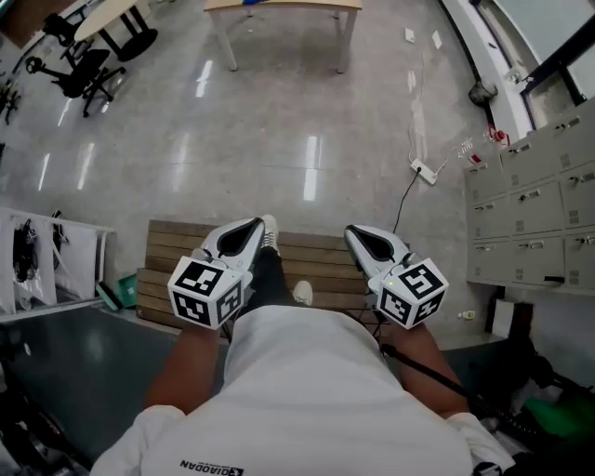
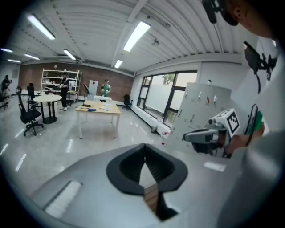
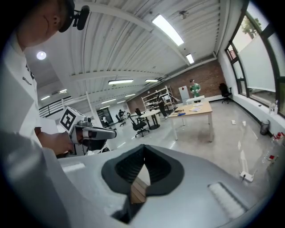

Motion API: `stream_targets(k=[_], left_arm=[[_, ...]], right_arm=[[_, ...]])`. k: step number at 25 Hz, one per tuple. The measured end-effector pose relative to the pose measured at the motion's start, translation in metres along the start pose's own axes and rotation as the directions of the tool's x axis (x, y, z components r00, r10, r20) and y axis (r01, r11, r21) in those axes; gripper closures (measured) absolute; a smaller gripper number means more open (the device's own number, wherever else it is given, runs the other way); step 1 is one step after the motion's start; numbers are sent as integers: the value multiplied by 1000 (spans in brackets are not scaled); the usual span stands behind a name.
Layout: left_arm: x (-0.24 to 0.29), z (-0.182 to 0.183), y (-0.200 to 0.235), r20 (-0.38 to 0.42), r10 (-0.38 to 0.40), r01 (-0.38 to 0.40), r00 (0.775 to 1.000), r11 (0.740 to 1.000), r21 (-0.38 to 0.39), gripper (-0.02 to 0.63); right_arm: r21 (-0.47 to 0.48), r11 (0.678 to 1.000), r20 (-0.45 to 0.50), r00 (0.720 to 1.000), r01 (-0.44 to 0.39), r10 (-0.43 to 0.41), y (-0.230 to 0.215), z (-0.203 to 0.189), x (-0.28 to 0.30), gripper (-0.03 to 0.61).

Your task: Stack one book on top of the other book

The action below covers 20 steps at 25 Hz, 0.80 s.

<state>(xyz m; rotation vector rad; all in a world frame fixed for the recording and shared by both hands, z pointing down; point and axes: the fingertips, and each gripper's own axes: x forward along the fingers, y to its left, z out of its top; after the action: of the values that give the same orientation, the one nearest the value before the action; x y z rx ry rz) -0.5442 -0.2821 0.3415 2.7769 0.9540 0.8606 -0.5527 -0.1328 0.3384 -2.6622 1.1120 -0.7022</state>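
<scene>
glossy grey floor; slatted wooden bench; lockers right; table far.

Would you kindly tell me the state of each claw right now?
Left claw: closed, holding nothing.
Right claw: closed, holding nothing.

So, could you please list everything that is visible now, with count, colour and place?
books: none visible in any view
wooden platform: one, brown slats, on the floor below the grippers
table: one, light wood top, at the far end of the floor
office chairs: at least two, black, top left
lockers: one bank, grey, right wall
power strip: one, white, on the floor near the lockers
shoes: two, white, over the platform
left gripper: one, white and black, shut, empty
right gripper: one, white and black, shut, empty
</scene>
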Motion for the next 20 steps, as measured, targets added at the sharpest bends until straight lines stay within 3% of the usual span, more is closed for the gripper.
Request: stream_targets(k=[7, 13, 20], left_arm=[[65, 36, -18, -49, -127, 131, 991, 988, 87, 607], [140, 58, -26, -71, -231, 239, 970, 961, 141, 607], [269, 63, 14, -26, -261, 261, 965, 949, 177, 607]], right_arm=[[77, 986, 57, 987, 148, -153, -58, 4, -24, 577], [130, 959, 67, 962, 253, -264, -129, 2, -27, 577], [100, 947, 80, 947, 304, -312, -233, -2, 30, 577]])
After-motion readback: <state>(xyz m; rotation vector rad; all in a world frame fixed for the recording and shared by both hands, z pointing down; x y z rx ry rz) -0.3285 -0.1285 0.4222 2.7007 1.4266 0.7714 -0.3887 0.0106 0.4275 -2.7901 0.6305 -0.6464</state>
